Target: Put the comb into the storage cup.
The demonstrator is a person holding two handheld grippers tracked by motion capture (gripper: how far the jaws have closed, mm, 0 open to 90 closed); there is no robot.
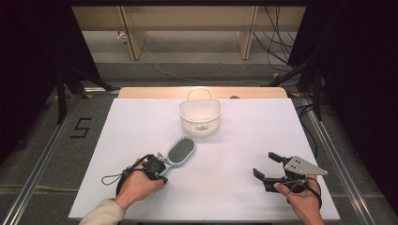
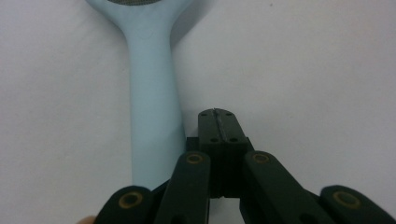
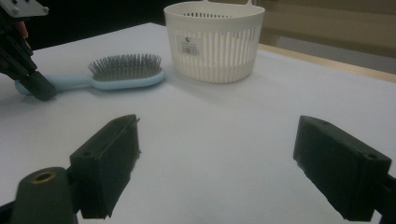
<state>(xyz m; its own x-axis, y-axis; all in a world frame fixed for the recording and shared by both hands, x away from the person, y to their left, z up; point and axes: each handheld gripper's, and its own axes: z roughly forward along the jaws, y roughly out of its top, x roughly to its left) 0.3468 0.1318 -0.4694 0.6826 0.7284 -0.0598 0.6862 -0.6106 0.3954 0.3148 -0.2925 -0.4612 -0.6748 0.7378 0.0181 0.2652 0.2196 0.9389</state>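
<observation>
White bench (image 1: 244, 140) fills the centre of the high view; near edge runs along the bottom of the frame, far edge has a bare wood strip (image 1: 141, 92) showing behind it. Metal rails (image 1: 42, 159) flank both sides.

Light-blue plastic hairbrush w/ grey bristles (image 1: 178, 153) lies flat, lower left of centre, head pointing up-right toward the white slotted plastic basket w/ handle (image 1: 200, 116). Basket stands upright, top centre, near the far edge, apart from the brush.

Left gripper (image 1: 162, 178), lower left, at the brush's handle end. In the left gripper view its jaws are pressed together w/ nothing between them, tips down by the bench just beside the handle (image 2: 154, 116), to the handle's right; can't tell if they touch it.

Right gripper (image 1: 265, 166), lower right, well apart from brush and basket, jaws wide, nothing between them, held just above the bench.

Open room: whole right half of the bench is bare, also the stretch between the two grippers and the upper-left corner.

Room: grey floor, a "5" mark (image 1: 80, 127) at left, cables (image 1: 277, 42) upper right, wooden furniture legs (image 1: 133, 35) behind, dark curtains at both sides.
</observation>
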